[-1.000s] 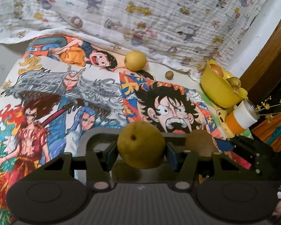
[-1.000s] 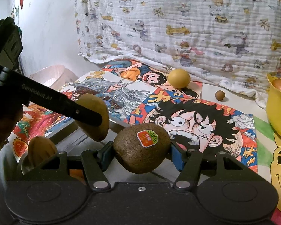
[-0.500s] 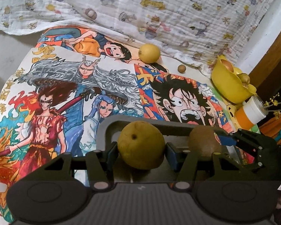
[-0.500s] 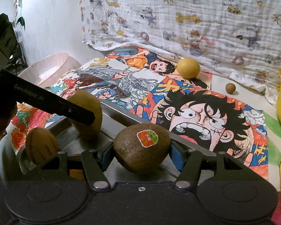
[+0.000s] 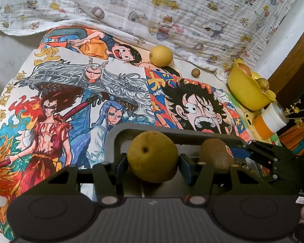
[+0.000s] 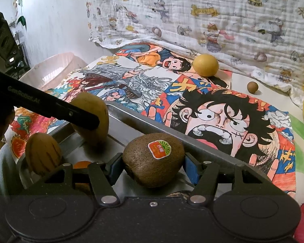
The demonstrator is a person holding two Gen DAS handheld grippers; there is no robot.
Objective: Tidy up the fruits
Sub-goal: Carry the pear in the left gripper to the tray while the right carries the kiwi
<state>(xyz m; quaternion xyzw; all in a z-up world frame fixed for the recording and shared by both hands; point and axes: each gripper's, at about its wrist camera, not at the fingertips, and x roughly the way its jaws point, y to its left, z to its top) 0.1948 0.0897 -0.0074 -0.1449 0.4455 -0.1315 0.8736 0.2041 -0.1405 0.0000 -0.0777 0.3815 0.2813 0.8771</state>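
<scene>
Both grippers have pulled back and lifted a little over the last second, so more of the cartoon cloth now shows ahead of them while each fruit sits as before between its fingers. From the left wrist view, the left gripper [image 5: 153,160] pinches a yellow-brown pear [image 5: 152,156] across its widest part, calyx dimple facing the camera, above the near end of a grey metal tray [image 5: 172,134]. Just to its right the kiwi [image 5: 215,154] appears with the right gripper's dark fingers on it. Farther off, a lemon [image 5: 160,55] and a small brown round fruit [image 5: 195,73] lie on the cloth, and a yellow bowl [image 5: 246,92] with fruit in it stands at the right edge. From the right wrist view, the right gripper [image 6: 153,163] is closed on the kiwi [image 6: 153,162], sticker up, over the same tray [image 6: 148,121]; the pear [image 6: 95,117] hangs to the left in the other gripper, and an oval brown fruit [image 6: 43,154] rests at the tray's near-left corner. The pear looks firm and fairly heavy with smooth skin, so a grip at the belly, as here, should hold. The kiwi is probably softer and bruises easily; its fuzz helps friction, and light pressure across the middle seems right.
</scene>
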